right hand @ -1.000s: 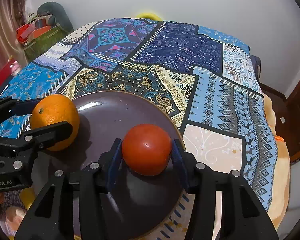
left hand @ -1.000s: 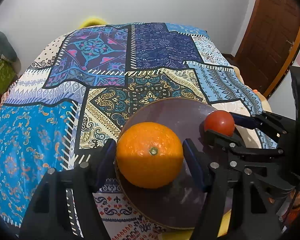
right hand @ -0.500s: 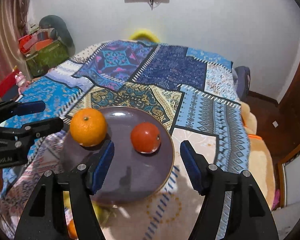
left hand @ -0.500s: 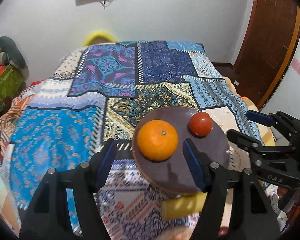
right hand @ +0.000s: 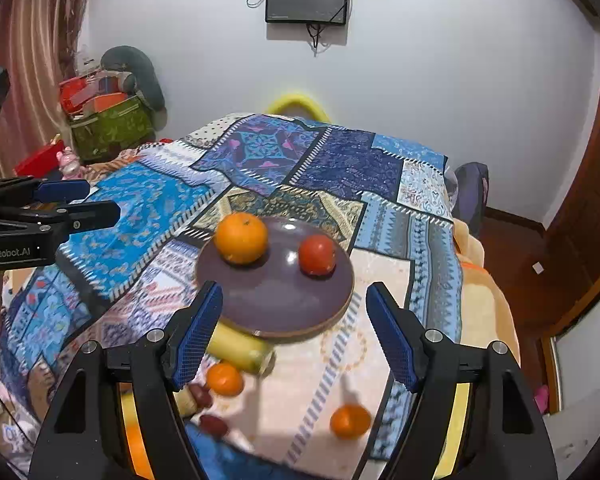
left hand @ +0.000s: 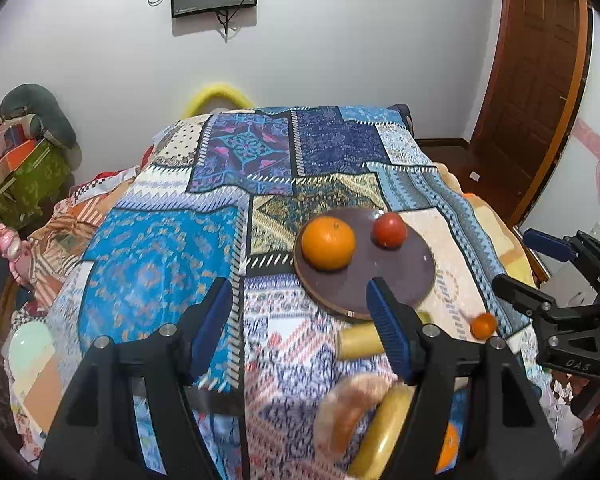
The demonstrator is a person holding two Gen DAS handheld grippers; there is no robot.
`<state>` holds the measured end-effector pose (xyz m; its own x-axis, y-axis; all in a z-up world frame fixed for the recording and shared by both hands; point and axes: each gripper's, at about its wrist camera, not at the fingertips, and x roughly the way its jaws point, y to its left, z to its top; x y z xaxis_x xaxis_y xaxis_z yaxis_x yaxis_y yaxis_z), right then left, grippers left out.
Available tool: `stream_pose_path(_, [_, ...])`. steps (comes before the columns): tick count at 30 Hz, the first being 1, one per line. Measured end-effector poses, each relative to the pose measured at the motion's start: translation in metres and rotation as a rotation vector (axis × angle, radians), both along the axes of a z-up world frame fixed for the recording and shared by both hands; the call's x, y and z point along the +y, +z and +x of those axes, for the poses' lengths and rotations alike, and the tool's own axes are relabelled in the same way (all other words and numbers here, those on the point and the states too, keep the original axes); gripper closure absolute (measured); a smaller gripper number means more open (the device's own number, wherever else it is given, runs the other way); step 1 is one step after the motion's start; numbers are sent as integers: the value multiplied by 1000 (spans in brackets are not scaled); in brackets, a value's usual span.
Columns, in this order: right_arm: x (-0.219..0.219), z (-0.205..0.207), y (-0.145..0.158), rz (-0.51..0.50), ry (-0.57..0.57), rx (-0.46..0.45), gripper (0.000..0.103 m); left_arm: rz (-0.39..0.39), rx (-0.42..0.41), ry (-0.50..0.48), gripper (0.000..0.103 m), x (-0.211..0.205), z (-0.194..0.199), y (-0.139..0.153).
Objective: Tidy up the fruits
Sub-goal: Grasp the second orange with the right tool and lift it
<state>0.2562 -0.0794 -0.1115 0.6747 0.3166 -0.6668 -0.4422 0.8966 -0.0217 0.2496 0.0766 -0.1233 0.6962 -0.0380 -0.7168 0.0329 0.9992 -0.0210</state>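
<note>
Both pairs of jaws stand spread wide with nothing between them: the left gripper hangs above the patterned bedspread on the near-left side of the plate, and the right gripper hangs over the plate's near edge. The plate, dark with a pale rim, is the landmark here; on it sit a large orange toward its far-left side and a red tomato toward its far-right side, apart from each other. Off the plate, loose fruit lies on the bedspread: a banana tucked just under the plate's near rim, a small orange just nearer than that, another small orange well off the near-right side, and some small dark red fruits that are too blurred to name. The step in hand looks like going for the next loose piece. The right gripper seems best placed for the small orange on the near-right side: come down with the pads either side of its widest part, close gently so it does not squirt out on the soft cloth, then set it in the bare near half of the plate, clear of the two already there.
</note>
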Motion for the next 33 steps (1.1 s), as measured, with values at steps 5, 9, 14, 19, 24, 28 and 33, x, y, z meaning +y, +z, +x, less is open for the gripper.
stream_pose_path(5, [0,-23,-3,-5,7,0,32,-3,26,-4,34,0,-28,-11])
stream_pose_path(9, [0,-37,-11,-9,9,20,31,-9,61,-18,34,-3,-46,-27])
stream_pose_path(14, [2,-50,-27,-35,10,45,31,-4,113,-55,34,-16,-62,-51])
stream_pose_path(19, [4,-64,-40,-38,19,77,31,-32,167,-103,46,-28,-74,-73])
stream_pose_path(24, [12,-79,-56,-7,54,139,31,-46,195,-120,52,-31,-83,-85])
stream_pose_path(28, [26,-90,-70,-4,90,184,31,-55,194,-108,53,-27,-92,-87])
stream_pose_path(33, [44,-98,-91,-16,138,256,31,-73,193,-97,53,-20,-98,-87])
